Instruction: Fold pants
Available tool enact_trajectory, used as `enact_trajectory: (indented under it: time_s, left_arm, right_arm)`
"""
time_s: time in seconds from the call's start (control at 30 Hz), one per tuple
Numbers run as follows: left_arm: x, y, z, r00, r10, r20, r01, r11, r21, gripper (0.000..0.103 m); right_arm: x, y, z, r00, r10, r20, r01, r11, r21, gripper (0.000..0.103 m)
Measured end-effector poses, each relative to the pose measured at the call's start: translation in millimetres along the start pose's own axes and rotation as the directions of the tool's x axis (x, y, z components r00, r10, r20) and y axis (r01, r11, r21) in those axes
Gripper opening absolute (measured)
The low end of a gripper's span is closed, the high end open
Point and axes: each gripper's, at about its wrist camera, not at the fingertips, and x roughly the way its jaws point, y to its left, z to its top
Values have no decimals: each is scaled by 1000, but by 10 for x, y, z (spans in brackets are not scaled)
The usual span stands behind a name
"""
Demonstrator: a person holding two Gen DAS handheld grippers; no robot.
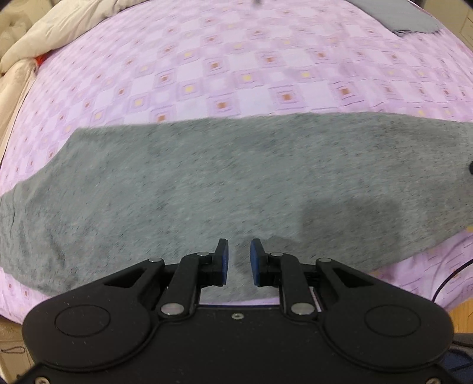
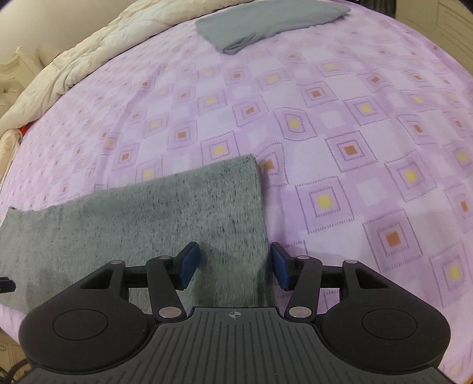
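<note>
Grey heathered pants [image 1: 207, 183] lie flat across a purple checked bed sheet [image 1: 236, 68], stretched left to right. My left gripper [image 1: 239, 261] hovers over the near edge of the pants, jaws a little apart with nothing between them. In the right wrist view the right end of the pants [image 2: 177, 212] ends in a straight edge. My right gripper [image 2: 235, 264] is open wide above that end, its right pad just past the fabric's edge, holding nothing.
A folded grey garment [image 2: 266, 23] lies at the far side of the bed; it also shows in the left wrist view [image 1: 393, 14]. A cream quilt [image 2: 88, 53] is bunched along the far left. The bed's near edge runs just below the pants.
</note>
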Motion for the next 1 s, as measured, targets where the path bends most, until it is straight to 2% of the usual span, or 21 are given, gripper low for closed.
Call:
enact_trajectory:
  time_s: [0.23, 0.37, 0.5, 0.53, 0.57, 0.6, 0.63, 0.87, 1.0]
  left_arm:
    - [33, -286, 207, 1000, -23, 9, 23, 999, 44, 26]
    - [60, -410, 271, 1000, -24, 10, 24, 997, 73, 26]
    - [90, -498, 339, 999, -34, 7, 33, 995, 93, 26]
    - [109, -521, 367, 999, -35, 6, 34, 995, 96, 26]
    - [126, -539, 401, 999, -37, 5, 36, 995, 95, 26]
    - [151, -560, 446, 999, -40, 5, 40, 995, 91, 26]
    - [176, -578, 494, 999, -43, 6, 43, 995, 86, 26]
    - [457, -646, 931, 1000, -18, 9, 18, 1000, 8, 26]
    - [707, -614, 1134, 1000, 18, -25, -19, 998, -54, 26]
  right_arm:
    - [-115, -6, -154, 1000, 7, 4, -7, 999, -52, 51]
    - [-169, -82, -245, 999, 32, 7, -32, 999, 24, 51]
    - [-91, -129, -165, 998, 59, 14, -60, 997, 57, 53]
    - [-76, -138, -122, 997, 74, 17, -75, 994, 77, 50]
    - [-56, -151, -79, 996, 90, 14, -91, 991, 100, 30]
    - [-47, -174, -38, 993, 114, 13, -115, 986, 125, 17]
    - [-54, -196, 2, 991, 134, 16, -135, 980, 146, 11]
    - [-405, -25, 113, 982, 176, 66, -178, 984, 31, 9]
    - [-562, 67, 172, 978, 188, 95, -190, 982, 4, 9]
